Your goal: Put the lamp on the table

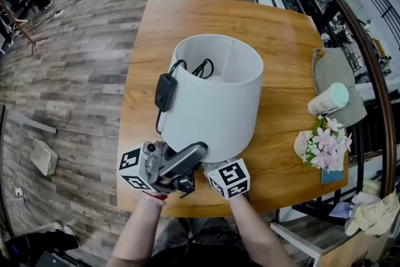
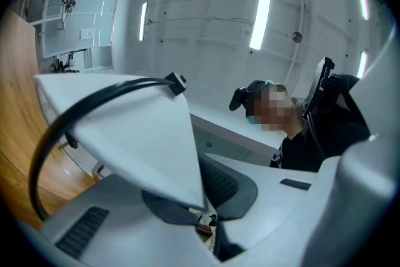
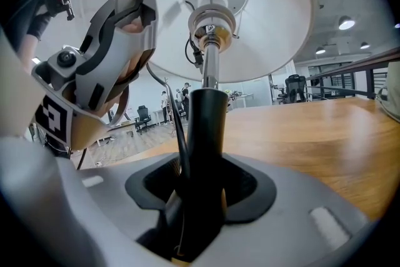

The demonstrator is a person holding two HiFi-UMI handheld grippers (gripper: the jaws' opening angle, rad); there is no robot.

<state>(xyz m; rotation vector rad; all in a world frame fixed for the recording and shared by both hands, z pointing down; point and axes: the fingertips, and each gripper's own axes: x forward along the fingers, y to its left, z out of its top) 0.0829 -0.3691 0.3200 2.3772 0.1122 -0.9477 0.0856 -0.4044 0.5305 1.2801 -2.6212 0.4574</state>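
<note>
The lamp (image 1: 215, 94) is hanging over the near half of the wooden desk (image 1: 287, 40), carried between the two tools. From the head view its big white shade (image 1: 219, 106) is covering nearly everything beneath it, so the base is hidden and I cannot tell whether it is touching the wood. The left hand-held gripper (image 1: 199, 152) is reaching in from the near edge and pinching the lower rim of the shade; in the left gripper view its jaws are pressing together on that thin white wall, with only a dark sliver showing behind them. The right hand-held gripper (image 3: 200, 197) is clamping the black stem (image 3: 206, 128) of the lamp, which is rising straight out from between the jaws toward the socket inside the shade; the part of the stem below the jaws is cut off. From above, only this tool's marker cube is peeking out under the shade. A black cord (image 2: 75, 112) is looping over the shade's edge, and its switch (image 1: 165, 92) is dangling against the outer left side. Off to the right, a grey bag (image 1: 337, 72), a cup (image 1: 328, 99) and pink flowers (image 1: 326, 142) are sitting well apart from the lamp
</note>
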